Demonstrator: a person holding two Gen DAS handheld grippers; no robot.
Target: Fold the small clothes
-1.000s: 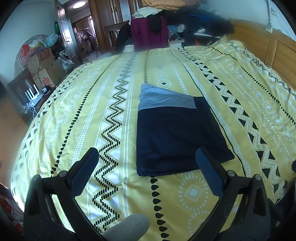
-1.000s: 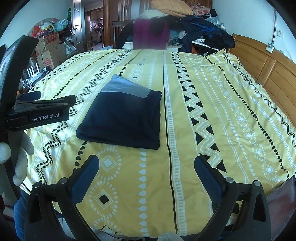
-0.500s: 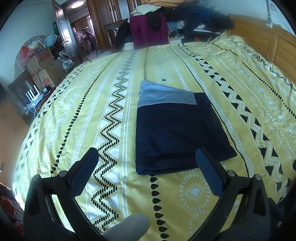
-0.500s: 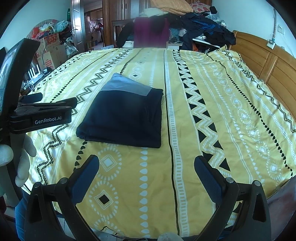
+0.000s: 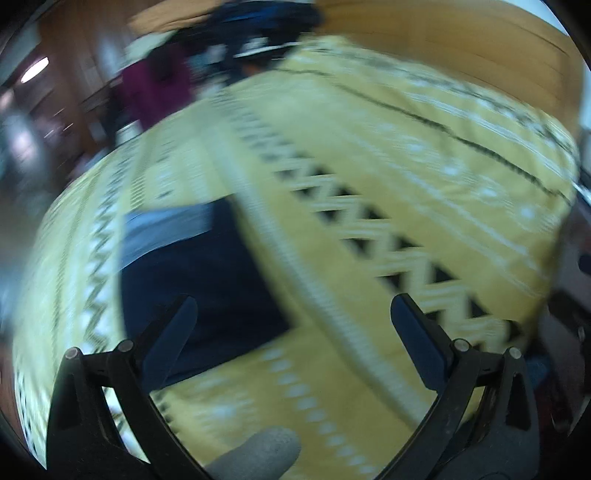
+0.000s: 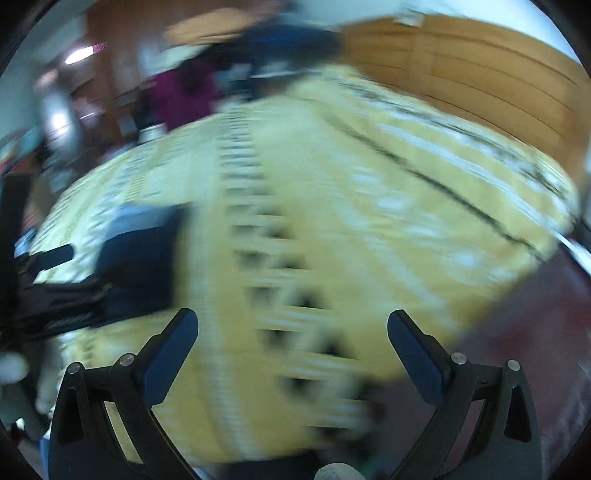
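A folded dark navy garment point(image 5: 195, 280) with a grey-blue band at its far end lies flat on the yellow patterned bedspread point(image 5: 369, 192). Both views are motion-blurred. My left gripper point(image 5: 293, 314) is open and empty, held above the bed's near edge with the garment behind its left finger. My right gripper point(image 6: 291, 328) is open and empty too, over the bedspread point(image 6: 351, 206), with the garment point(image 6: 142, 266) off to its left. The left gripper's black body point(image 6: 48, 295) shows at the left edge of the right wrist view.
A wooden headboard point(image 5: 461, 48) runs along the right. A heap of clothes point(image 5: 258, 22) and a maroon garment point(image 5: 155, 88) sit past the bed's far end. A dark red floor point(image 6: 535, 332) lies beyond the bed's right corner. A gloved fingertip point(image 5: 258, 454) shows at the bottom.
Both cameras have swung sharply to the right and the picture has blurred. The garment now sits at the left of each view. It has kept its folded shape. Both grippers stay open.
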